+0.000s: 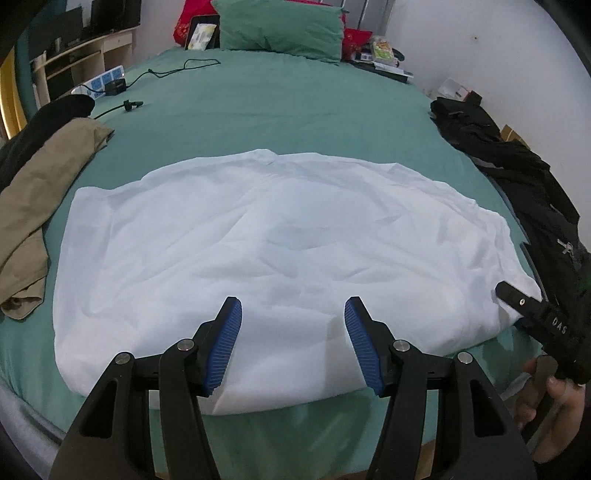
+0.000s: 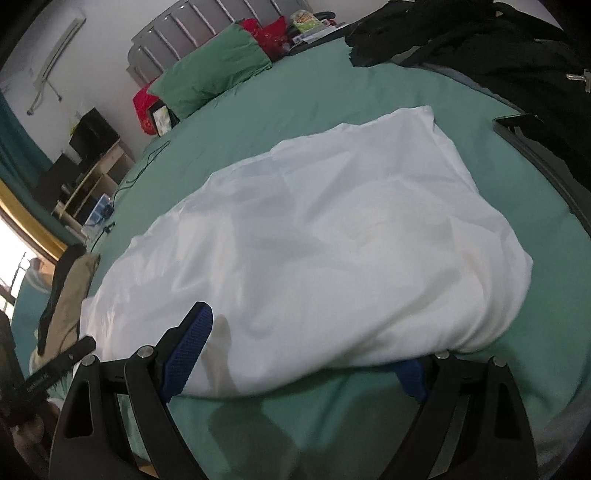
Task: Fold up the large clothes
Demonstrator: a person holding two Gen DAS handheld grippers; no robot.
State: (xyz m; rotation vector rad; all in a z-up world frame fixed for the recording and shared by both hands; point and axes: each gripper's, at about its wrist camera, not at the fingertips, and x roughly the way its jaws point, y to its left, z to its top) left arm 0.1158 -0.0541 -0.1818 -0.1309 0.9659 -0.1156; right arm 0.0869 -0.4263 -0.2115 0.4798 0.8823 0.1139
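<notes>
L gripper open, blue pads wide apart, nothing between them; hovers over near edge of white garment, pads not pressing the cloth. R gripper also open wide: its left blue pad sits above near-left part of the garment, right pad mostly hidden under the garment's near-right edge, only a bit of blue shows; can't tell if it touches cloth. No grip on either side.

White garment lies spread flat across near half of green bed sheet, wrinkled, long axis left-right in L view, near edge close to bed's near edge. In L view the R gripper's finger shows at right, at the garment's near-right corner, w/ a person's hand on its handle.

Around: tan clothing on left of bed w/ a dark item beside it, apart from white garment. Black jacket along right edge of bed. Green pillow at far end, red items behind it. Black cable and power strip far left on the sheet. Wooden desk beyond bed, far left.
</notes>
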